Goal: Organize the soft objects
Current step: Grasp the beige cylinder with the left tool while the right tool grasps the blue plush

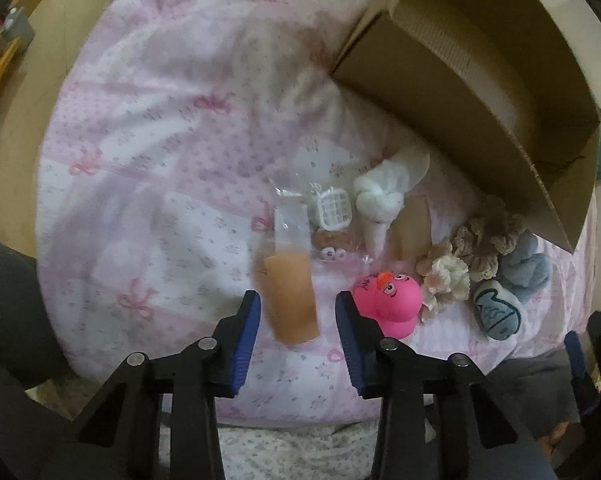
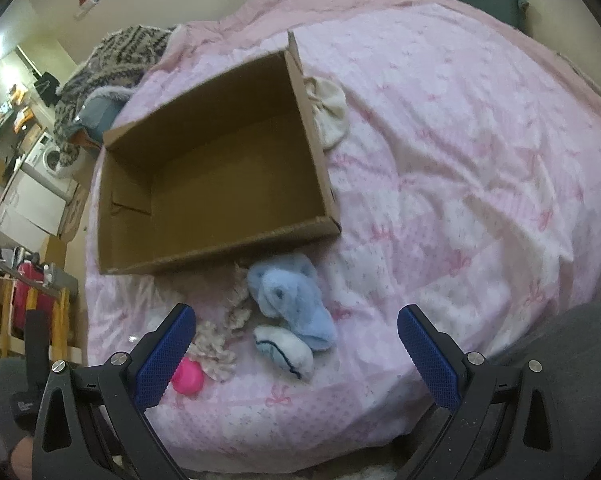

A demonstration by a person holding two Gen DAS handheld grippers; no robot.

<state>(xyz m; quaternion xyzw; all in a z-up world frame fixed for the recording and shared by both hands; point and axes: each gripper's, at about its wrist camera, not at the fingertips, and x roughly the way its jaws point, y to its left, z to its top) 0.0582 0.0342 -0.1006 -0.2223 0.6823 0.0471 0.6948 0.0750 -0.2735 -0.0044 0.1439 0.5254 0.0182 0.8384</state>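
Soft objects lie in a row on the pink bedspread (image 1: pixel 160 140) in front of an open cardboard box (image 1: pixel 460 64). My left gripper (image 1: pixel 298 306) is open, its jaws on either side of a peach soft block (image 1: pixel 292 296). Beside it are a pink rubber duck (image 1: pixel 388 300), lace scrunchies (image 1: pixel 460 256), a blue plush (image 1: pixel 524 264) and a white-and-blue plush (image 1: pixel 496 312). My right gripper (image 2: pixel 292 326) is open above the blue plush (image 2: pixel 288 292) and the white plush (image 2: pixel 284 350). The box (image 2: pixel 316 152) is empty inside.
A white cloth bundle (image 1: pixel 384 196), a small white plastic basket (image 1: pixel 334 206) and a clear bag (image 1: pixel 292 216) lie behind the peach block. A cream hat (image 2: pixel 330 114) lies behind the box. A striped blanket (image 2: pixel 112 64) and room furniture (image 2: pixel 40 176) are at left.
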